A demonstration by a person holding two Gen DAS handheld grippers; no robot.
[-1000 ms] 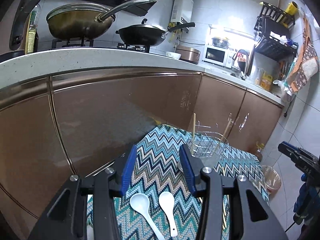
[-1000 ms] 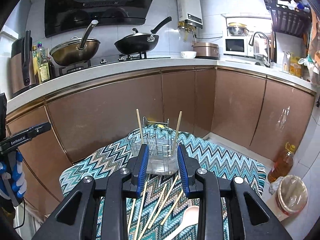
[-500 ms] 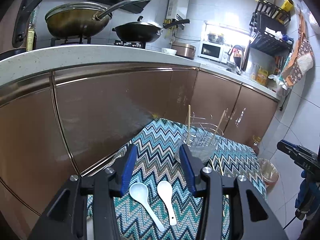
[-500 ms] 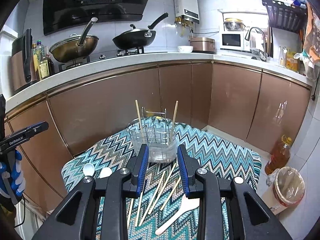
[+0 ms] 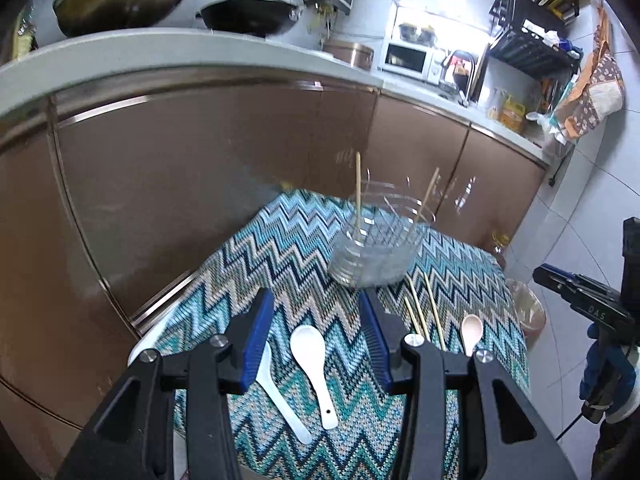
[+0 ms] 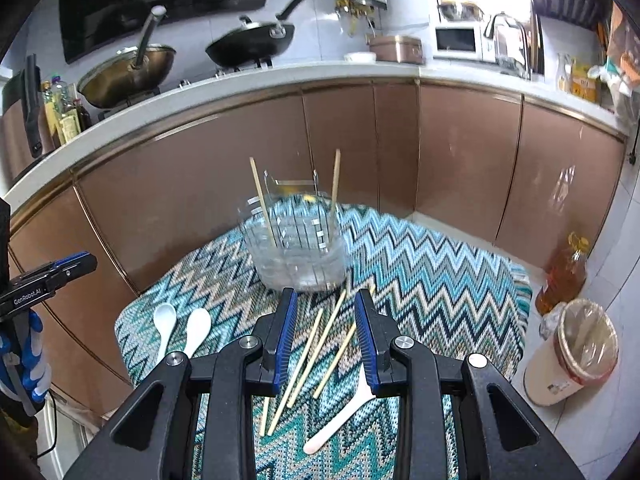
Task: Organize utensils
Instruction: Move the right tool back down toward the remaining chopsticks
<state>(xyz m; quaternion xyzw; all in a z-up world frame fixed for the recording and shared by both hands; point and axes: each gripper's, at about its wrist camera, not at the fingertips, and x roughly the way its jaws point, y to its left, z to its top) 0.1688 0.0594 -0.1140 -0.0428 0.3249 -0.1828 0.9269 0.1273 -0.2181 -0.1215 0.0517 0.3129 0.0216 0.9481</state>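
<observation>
The left gripper (image 5: 316, 320) hangs spread and empty just above the nearer white spoon (image 5: 314, 360); a second white spoon (image 5: 276, 392) lies under its left jaw. The right gripper (image 6: 325, 336) is also parted, empty, over the loose chopsticks (image 6: 308, 360). The holder (image 6: 296, 248) stands just ahead. A clean pick probably means straddling one spoon handle crosswise, clear of its neighbour, before closing.

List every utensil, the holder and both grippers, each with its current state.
Left gripper: open, empty, above the white spoons.
Right gripper: open, empty, above loose chopsticks.
Utensil holder: upright, two chopsticks standing inside.
Two white spoons: lying on the zigzag cloth.
Loose chopsticks: lying flat.
Beige spoon: lying flat.
</observation>
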